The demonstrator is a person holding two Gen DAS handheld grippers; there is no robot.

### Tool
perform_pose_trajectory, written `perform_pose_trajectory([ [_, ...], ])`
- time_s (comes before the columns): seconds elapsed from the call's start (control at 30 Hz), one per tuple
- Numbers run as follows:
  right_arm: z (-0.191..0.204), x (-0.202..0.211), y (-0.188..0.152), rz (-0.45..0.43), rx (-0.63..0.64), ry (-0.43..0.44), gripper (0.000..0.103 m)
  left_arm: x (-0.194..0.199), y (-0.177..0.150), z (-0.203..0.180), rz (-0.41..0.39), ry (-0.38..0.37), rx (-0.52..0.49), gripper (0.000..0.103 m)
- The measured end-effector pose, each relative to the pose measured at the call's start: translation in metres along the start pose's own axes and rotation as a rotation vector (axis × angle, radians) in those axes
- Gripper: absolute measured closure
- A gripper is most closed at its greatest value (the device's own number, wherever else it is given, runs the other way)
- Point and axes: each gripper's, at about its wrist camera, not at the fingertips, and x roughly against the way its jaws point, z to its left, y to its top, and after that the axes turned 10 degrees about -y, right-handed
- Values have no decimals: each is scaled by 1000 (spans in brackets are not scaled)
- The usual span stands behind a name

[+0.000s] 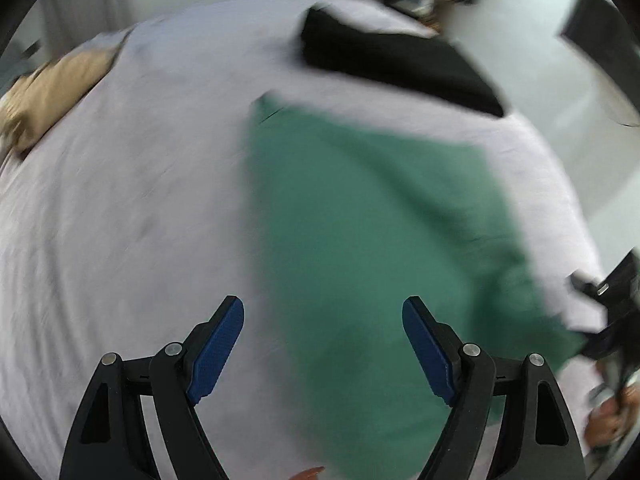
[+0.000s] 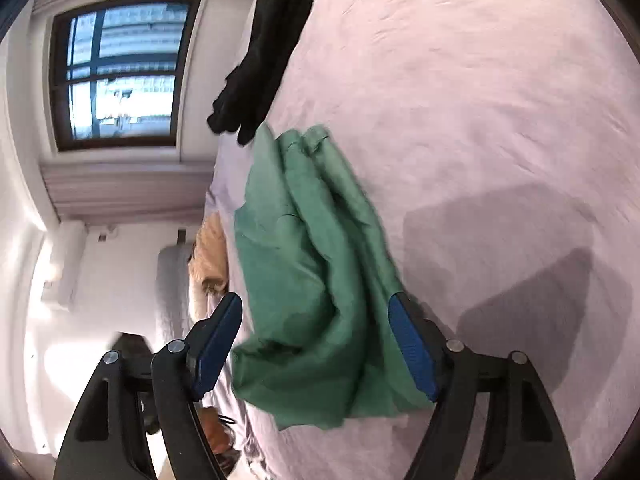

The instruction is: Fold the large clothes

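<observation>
A green garment [image 1: 360,240] lies on a pale lilac bed sheet [image 1: 140,200], blurred in the left wrist view. My left gripper [image 1: 323,312] hangs open above the garment's near left edge, and nothing is between its blue pads. In the right wrist view the same green garment [image 2: 312,280] lies bunched in folds. My right gripper [image 2: 315,312] stands open around the garment's near end, and the blue pads [image 2: 412,348] do not press on the cloth. The right gripper's black body [image 1: 612,304] shows at the right edge of the left wrist view.
A folded black garment [image 1: 392,60] lies at the far side of the bed, also visible as dark cloth [image 2: 264,52]. A tan fluffy item [image 1: 52,88] sits at the bed's left end. A window [image 2: 120,72] and white walls lie beyond the bed edge.
</observation>
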Motion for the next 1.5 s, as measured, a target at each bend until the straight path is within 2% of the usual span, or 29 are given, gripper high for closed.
perform_pose_trajectory([
  [0.03, 7, -1, 0, -14, 45, -101, 24, 1, -5, 9, 9, 16, 17, 20],
  [0.1, 21, 13, -6, -68, 184, -224, 24, 7, -21, 23, 16, 23, 28, 20],
  [0.2, 53, 42, -23, -119, 381, -258, 24, 8, -36, 22, 43, 16, 28, 20],
  [0.27, 72, 43, -30, -76, 500, -270, 24, 4, -41, 14, 71, -16, 35, 20],
  [0.3, 81, 32, -34, -9, 554, -288, 24, 5, -49, 8, 96, -56, 33, 20],
  [0.33, 85, 16, -39, 57, 599, -349, 24, 5, -52, 4, 106, -78, 22, 20],
  [0.37, 88, 0, -41, 86, 625, -411, 25, 7, -65, -5, 113, -99, -6, 20],
  [0.4, 86, -10, -47, 107, 658, -471, 35, 10, -75, -14, 120, -106, -43, 20],
  [0.43, 83, -18, -52, 122, 682, -513, 64, 10, -83, -20, 129, -107, -69, 20],
  [0.5, 79, -18, -54, 125, 654, -501, 95, -1, -96, -35, 157, -60, -108, 20],
  [0.57, 81, -7, -53, 95, 616, -442, 95, -12, -95, -44, 132, -8, -113, 18],
  [0.6, 85, 5, -54, 75, 600, -406, 96, -15, -94, -44, 113, 18, -111, 12],
  [0.63, 86, 16, -53, 53, 586, -382, 96, -16, -92, -43, 84, 52, -108, 0],
  [0.67, 84, 27, -52, 27, 568, -383, 96, -17, -92, -40, 51, 72, -102, 0],
  [0.73, 61, 36, -48, 17, 507, -413, 96, -18, -94, -29, 49, 20, -55, 0],
  [0.83, -1, 10, -55, 112, 447, -526, 98, -24, -102, -21, 73, 2, -47, 0],
  [0.87, -23, 2, -58, 135, 428, -531, 99, -27, -106, -21, 96, -7, -54, 0],
  [0.97, -42, 11, -55, 112, 300, -434, 100, -22, -113, -22, 132, 3, -66, 0],
  [1.03, -47, 26, -54, 106, 242, -420, 95, -14, -115, -19, 153, 1, -65, 0],
  [1.1, -46, 45, -54, 81, 243, -469, 81, -4, -111, -15, 159, 13, -55, 0],
  [1.13, -41, 54, -52, 60, 263, -485, 81, 4, -106, -13, 137, 34, -49, 0],
  [1.2, -21, 74, -47, 19, 317, -483, 79, 15, -93, -7, 97, 22, -20, 0],
  [1.23, -11, 75, -40, 6, 337, -469, 63, 18, -86, -4, 76, 15, 3, 0],
  [1.3, 14, 70, -23, -27, 392, -442, 40, 18, -63, 0, 31, 27, 51, 0],
  [1.4, 48, 33, 3, -21, 442, -442, 43, 2, -38, -3, -8, 59, 82, 0],
  [1.47, 63, 7, 16, -18, 452, -448, 53, -10, -27, -5, -14, 59, 97, 0],
  [1.5, 66, -3, 23, -19, 448, -458, 64, -19, -23, -9, -11, 56, 107, 0],
])
